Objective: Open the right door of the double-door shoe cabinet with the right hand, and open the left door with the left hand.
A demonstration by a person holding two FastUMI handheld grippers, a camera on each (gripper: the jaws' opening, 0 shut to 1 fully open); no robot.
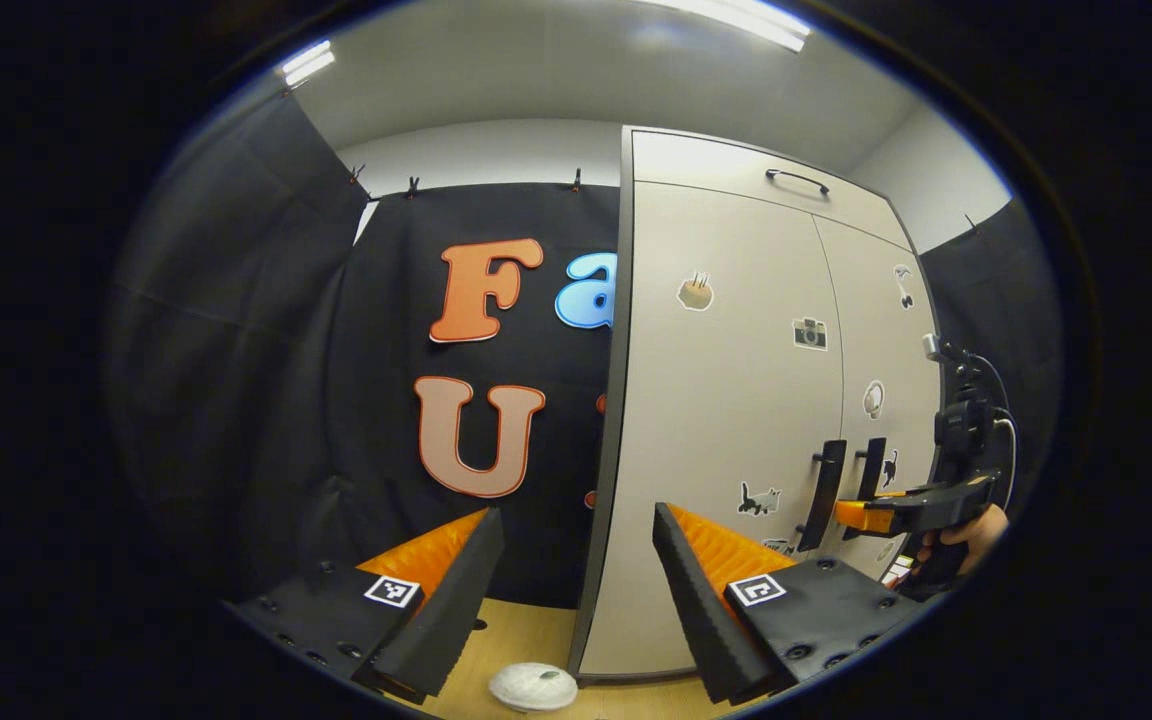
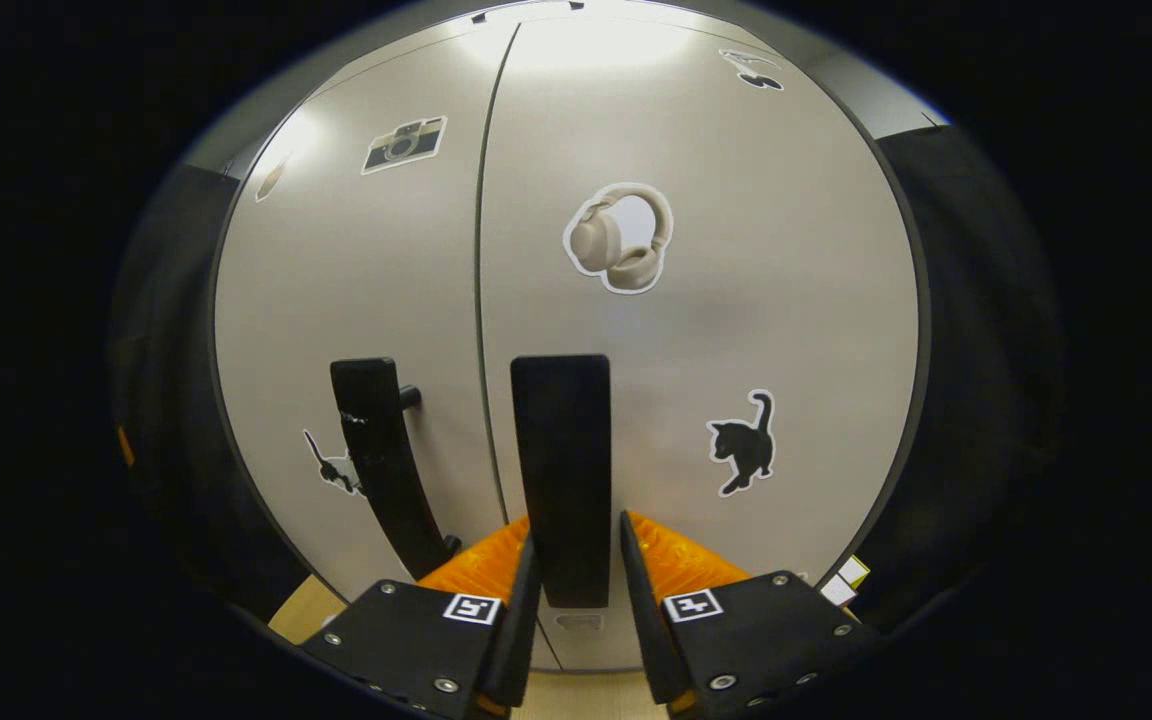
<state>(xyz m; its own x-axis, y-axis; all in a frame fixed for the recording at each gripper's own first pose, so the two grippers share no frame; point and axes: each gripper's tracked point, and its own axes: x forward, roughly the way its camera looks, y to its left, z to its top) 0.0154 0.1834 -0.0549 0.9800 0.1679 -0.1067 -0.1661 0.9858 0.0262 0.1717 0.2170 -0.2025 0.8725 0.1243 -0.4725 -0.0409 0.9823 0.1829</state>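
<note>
1. The shoe cabinet point(image 1: 726, 420) stands upright on the wooden floor point(image 1: 526, 625) against the black cloth wall, both doors flush and not yet opened. A white round object point(image 1: 533, 687) lies on the floor near its left corner.
2. Each door is a tall, flat, rigid panel with its long axis vertical. It likely swings on a hinge at its outer edge, so it should feel light but needs a steady pull along an arc.
3. The place to take hold is the black bar handle. The right door handle point(image 2: 561, 470) and the left door handle point(image 2: 381, 460) sit side by side at the centre seam, both running vertically and standing off the door face.
4. In the right gripper view, the right hand-held gripper point(image 2: 571, 575) has its fingers on either side of the right door handle, closed narrowly around the lower part. I judge both pads press on it.
5. The left hand-held gripper point(image 1: 576, 560) is spread wide and empty, well apart from the left door handle and aimed at the cabinet's left edge.
6. The smooth bar could slip under a crooked pull.
</note>
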